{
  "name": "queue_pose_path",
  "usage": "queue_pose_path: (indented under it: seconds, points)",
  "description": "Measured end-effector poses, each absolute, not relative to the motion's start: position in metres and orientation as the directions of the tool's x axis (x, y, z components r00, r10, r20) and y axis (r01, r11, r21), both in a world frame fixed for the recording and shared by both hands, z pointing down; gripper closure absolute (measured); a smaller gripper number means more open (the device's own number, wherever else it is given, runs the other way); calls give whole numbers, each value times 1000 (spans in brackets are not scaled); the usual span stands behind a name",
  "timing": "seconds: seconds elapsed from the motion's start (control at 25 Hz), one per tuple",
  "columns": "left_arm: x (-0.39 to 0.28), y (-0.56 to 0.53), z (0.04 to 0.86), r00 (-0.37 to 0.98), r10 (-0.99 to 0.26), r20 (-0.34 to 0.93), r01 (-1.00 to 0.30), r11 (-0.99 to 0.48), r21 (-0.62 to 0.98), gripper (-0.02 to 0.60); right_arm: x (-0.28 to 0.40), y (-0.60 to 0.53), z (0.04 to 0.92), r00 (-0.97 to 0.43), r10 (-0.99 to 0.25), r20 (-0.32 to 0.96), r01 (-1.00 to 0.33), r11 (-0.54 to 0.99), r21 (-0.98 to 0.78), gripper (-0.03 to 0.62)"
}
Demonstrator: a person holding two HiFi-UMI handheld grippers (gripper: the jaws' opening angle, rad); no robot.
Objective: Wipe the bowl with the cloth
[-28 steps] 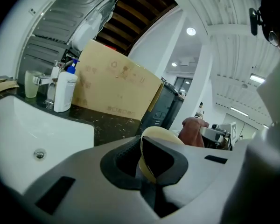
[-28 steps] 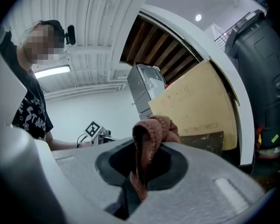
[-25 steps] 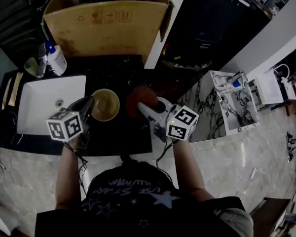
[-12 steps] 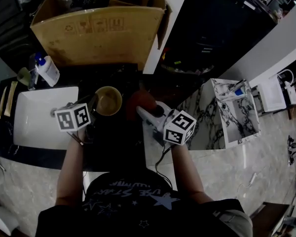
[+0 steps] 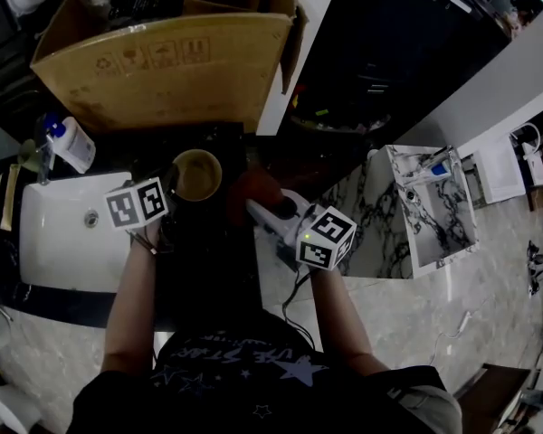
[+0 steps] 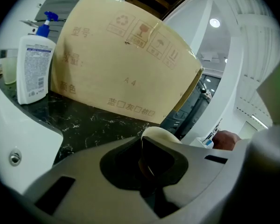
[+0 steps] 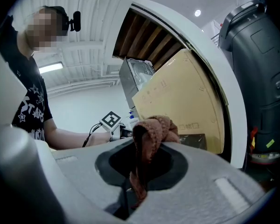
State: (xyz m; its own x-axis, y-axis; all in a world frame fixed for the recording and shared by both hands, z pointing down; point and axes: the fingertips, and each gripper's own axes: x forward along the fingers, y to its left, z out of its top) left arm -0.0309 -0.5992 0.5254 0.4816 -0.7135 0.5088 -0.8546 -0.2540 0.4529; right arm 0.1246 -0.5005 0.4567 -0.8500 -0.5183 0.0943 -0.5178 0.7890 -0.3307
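On the black counter (image 5: 208, 251), at 6 o'clock from the big box (image 5: 163, 61) and 3 o'clock of the sink (image 5: 36, 269), is the bowl (image 5: 197, 175). The left claw (image 5: 169, 188) is clenched on its rim at 9 o'clock. The right claw (image 5: 258, 208) grips the cloth (image 5: 253, 186), just beside the bowl at 3 o'clock and not yet inside it. I judge the thin rim pinch may slip or tip the bowl once wiping presses down, and the bunched cloth could pull free.
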Motion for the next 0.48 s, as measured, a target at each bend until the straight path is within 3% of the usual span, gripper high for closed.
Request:
queue_pose_path:
  seconds: [0.48]
  points:
    - [-23,-608,530,501,-682,532,-854,-291,431,560,118,-503,462,-861,-499,96,-499,797,-340,546]
